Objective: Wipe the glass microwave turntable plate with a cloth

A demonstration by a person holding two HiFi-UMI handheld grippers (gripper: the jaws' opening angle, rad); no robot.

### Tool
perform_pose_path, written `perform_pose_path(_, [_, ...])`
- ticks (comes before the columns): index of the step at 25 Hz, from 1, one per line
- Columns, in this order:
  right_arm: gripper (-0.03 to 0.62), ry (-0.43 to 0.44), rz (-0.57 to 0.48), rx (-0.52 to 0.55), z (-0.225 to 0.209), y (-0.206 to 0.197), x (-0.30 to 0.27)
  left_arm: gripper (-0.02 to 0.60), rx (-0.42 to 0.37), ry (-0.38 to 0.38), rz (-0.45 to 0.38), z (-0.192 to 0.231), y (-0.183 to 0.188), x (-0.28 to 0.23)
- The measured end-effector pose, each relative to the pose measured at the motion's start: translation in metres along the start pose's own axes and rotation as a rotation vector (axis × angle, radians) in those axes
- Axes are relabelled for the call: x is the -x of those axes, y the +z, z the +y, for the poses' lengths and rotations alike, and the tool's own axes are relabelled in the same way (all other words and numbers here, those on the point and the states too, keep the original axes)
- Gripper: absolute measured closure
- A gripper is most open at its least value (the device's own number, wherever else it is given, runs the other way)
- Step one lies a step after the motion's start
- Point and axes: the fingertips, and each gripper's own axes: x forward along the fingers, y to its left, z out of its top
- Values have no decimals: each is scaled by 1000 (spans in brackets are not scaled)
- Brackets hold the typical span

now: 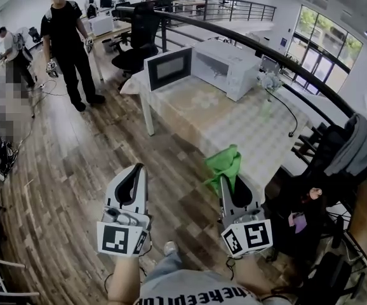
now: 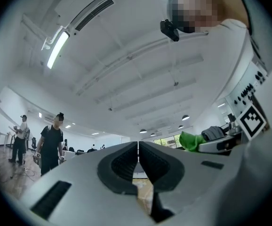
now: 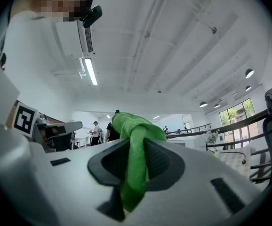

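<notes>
The long table (image 1: 234,132) stands well ahead, and on it is the white microwave (image 1: 225,65) with its door (image 1: 169,68) swung open. The glass turntable plate I cannot make out; probably it is inside the oven. Both grippers are held low, far from the table. The left gripper (image 2: 138,147) has its jaws pressed together on nothing. The right gripper (image 3: 136,164) is clamped on the green cloth (image 3: 135,140). The step seems to be the approach: next, walk to the table and take out the plate.
</notes>
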Motion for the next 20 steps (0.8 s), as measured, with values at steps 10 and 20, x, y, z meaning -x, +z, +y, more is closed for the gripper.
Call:
perform_pose_path(10, [510, -25, -26, -13, 3, -22, -112, 571, -16, -7, -9, 91, -37, -70])
perform_pose_path(20, [510, -43, 14, -26, -24, -46, -193, 571, 25, -20, 25, 128, -86, -139])
